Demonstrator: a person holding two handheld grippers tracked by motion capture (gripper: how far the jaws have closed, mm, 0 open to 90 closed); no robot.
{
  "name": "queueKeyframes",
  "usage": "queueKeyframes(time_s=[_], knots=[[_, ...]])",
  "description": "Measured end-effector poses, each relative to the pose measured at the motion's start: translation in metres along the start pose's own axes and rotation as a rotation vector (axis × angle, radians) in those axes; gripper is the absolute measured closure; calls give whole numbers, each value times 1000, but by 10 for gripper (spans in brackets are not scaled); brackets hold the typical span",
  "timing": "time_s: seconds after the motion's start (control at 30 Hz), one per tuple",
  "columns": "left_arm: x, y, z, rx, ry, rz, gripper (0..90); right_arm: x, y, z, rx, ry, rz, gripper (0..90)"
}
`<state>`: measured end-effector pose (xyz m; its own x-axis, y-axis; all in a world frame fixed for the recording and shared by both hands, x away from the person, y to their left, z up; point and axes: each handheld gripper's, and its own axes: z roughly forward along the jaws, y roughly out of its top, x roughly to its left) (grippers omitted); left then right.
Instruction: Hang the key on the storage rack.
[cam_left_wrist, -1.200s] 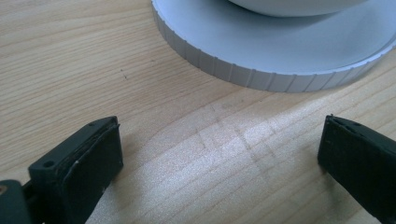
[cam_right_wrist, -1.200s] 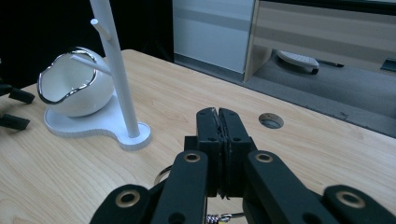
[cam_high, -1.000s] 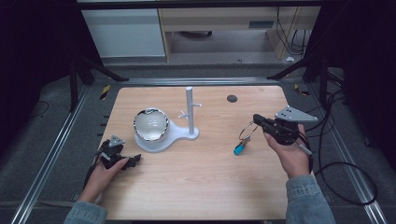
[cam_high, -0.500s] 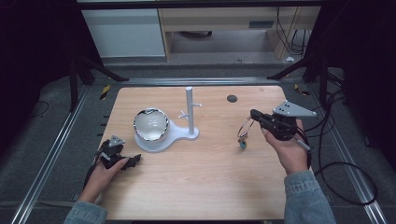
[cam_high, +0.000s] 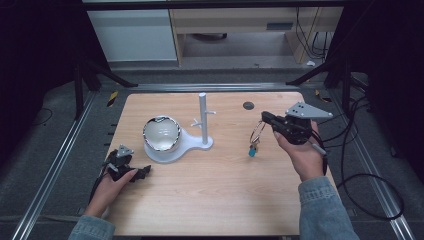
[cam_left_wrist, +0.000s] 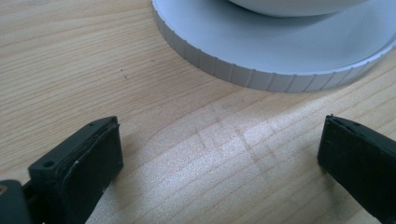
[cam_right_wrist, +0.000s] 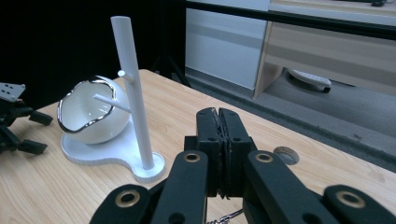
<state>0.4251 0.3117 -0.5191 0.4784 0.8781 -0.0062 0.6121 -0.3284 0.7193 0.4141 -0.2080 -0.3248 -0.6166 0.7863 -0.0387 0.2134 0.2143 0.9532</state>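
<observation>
Now your right gripper (cam_high: 265, 119), jaws pinched on a metal key ring with a blue tag (cam_high: 255, 141), has lifted it off the pale wooden table (cam_high: 210, 200), nearer the white peg stand (cam_high: 203, 120). Your left gripper (cam_high: 142, 171) stays open beside the stand's base.

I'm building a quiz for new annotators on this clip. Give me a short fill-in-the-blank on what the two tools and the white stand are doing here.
1. The right tool is shut on a ____ with a blue tag, which hangs above the table.
2. The left tool rests on the table with its jaws ____.
3. The white stand holds a ____ on its round base.
4. A tall white ____ with side pegs rises from the stand.

Missing words: keyring; open; bowl; post
</observation>
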Motion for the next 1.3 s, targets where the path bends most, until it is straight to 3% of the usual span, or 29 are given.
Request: queueKeyframes(time_s=[1.3], knots=[[0, 0, 0, -2, 0, -2, 0, 26, 19, 42, -19, 72, -11, 889]])
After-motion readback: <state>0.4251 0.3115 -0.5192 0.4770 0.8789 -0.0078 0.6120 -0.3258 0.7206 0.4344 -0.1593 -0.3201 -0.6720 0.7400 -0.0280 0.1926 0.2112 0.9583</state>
